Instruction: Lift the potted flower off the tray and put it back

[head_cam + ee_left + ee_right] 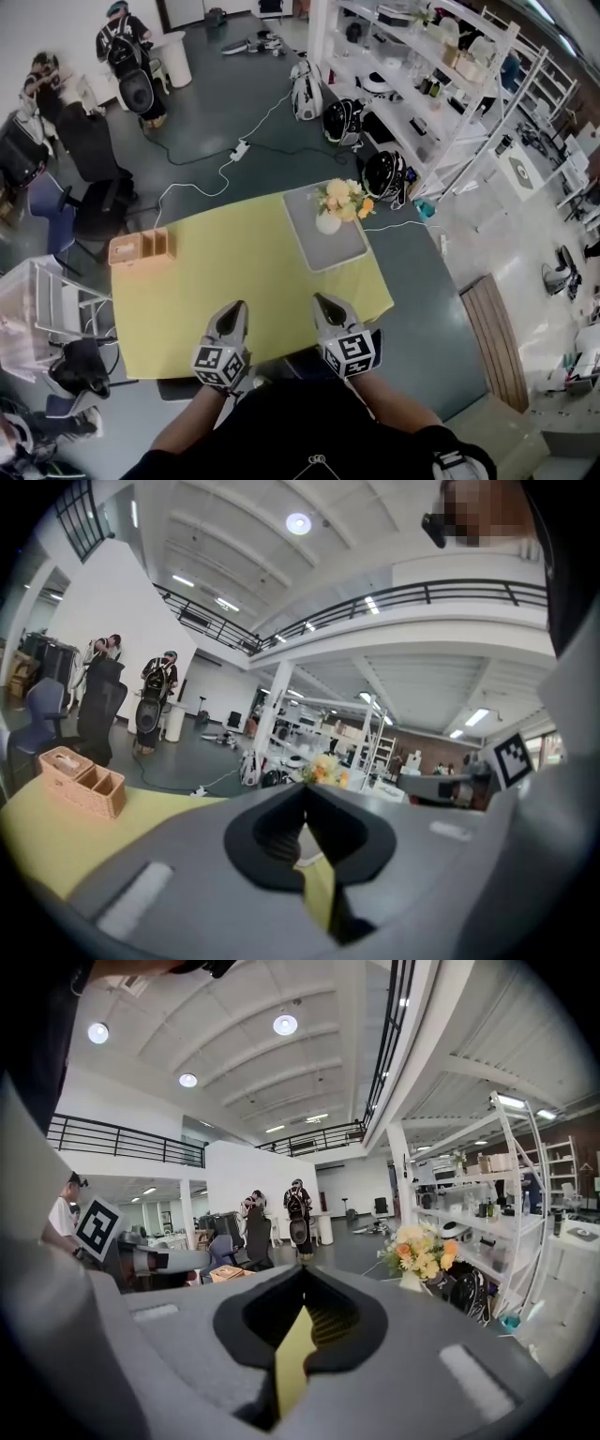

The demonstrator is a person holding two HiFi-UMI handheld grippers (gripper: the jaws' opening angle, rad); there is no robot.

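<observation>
The potted flower [338, 204], yellow and orange blooms in a white vase, stands upright on the grey tray [309, 244] at the far right of the yellow table [234, 281]. It also shows ahead in the left gripper view as the flower [325, 771] and to the right in the right gripper view as the flower [419, 1252]. My left gripper [238, 309] and right gripper [322, 302] hover side by side over the table's near edge, well short of the tray. Both are shut with nothing between the jaws: the left gripper [305, 792] and the right gripper [302, 1276] show their tips meeting.
A tan wicker box [141, 249] sits at the table's far left corner. White shelving [422, 75] stands at the right, bags [384, 173] lie on the floor behind the table, office chairs [94, 159] at the left. People stand at the back [127, 42].
</observation>
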